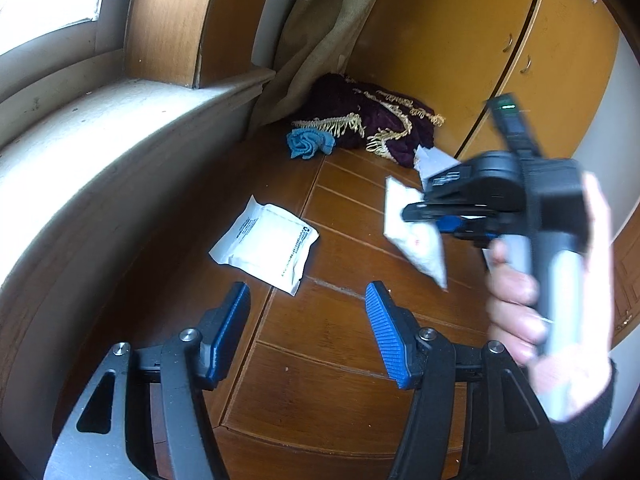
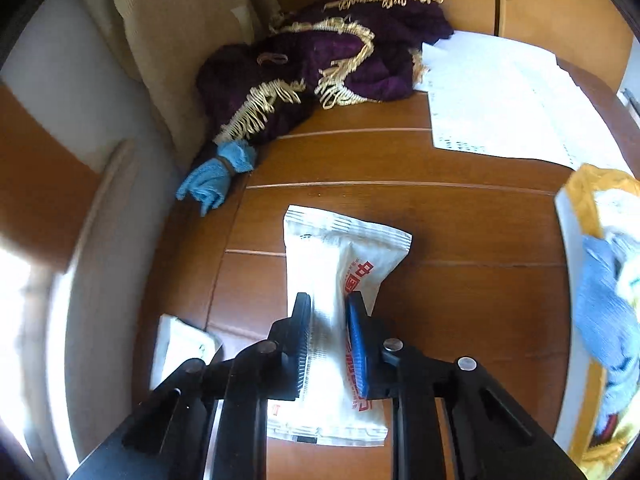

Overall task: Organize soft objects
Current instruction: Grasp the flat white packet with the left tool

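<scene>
A soft white packet with red print is pinched between the fingers of my right gripper, which is shut on it above the wooden tabletop. The left wrist view shows a hand holding that right gripper in the air, with the packet hanging from it. My left gripper is open and holds nothing. Just beyond its fingers lies a second white packet, also seen as the second packet at the lower left. A rolled blue cloth and a purple fringed cloth sit in the far corner.
White paper sheets lie at the back right of the table. A yellow-edged container with bluish cloth inside stands at the right edge. A beige curtain hangs behind, a window sill runs along the left, and orange cabinet doors stand behind.
</scene>
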### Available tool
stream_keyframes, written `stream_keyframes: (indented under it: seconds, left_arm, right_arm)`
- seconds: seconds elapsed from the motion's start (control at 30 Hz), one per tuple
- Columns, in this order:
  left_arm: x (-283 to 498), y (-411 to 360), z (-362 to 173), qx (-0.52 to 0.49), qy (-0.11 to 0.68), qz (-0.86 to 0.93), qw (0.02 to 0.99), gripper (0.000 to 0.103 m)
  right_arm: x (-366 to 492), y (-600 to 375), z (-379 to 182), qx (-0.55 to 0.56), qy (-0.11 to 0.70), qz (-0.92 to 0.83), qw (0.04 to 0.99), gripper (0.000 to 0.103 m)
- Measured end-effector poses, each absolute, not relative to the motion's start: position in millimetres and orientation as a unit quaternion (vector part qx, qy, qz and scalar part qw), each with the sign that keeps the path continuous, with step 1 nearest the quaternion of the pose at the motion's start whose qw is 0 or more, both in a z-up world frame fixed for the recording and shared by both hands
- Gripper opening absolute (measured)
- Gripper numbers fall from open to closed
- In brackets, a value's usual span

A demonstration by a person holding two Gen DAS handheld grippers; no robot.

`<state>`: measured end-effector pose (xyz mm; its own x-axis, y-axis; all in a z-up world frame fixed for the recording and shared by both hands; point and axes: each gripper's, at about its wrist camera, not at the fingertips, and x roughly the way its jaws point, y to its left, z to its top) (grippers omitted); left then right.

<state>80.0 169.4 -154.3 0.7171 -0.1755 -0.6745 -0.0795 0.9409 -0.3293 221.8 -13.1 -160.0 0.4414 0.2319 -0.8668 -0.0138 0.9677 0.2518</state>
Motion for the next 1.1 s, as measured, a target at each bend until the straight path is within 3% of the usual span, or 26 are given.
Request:
stream_keyframes:
  seconds: [0.37,0.77,0.93,1.07,1.1]
  left_arm:
    - [111,151,-163,-0.123,0.411,-0.005,0.904,0.059]
    - [167,156,-183,-0.041,0.447,0.067,0.891,0.061]
    - [174,152,-186,-0.014,0.447,0.058,0.892,0.074]
    - [178,161,-184,-0.040,0.447,0.052,0.892,0.073]
    - [176,161,-183,-0.038,0.445,0.059,0.893,0.067]
  right_arm:
    - [144,-66,-132,0.114,0.468,0.120,0.868,0.017]
    - [135,-72,-146,0.098,0.455,0.157,0.871,0.018]
    - [136,-72,-150,0.102,0.460,0.163,0.867,0.018]
    - [136,-72,-150,0.105,0.461,0.167,0.865,0.018]
    - [135,-72,-150,0.106,0.461,0.168,0.865,0.018]
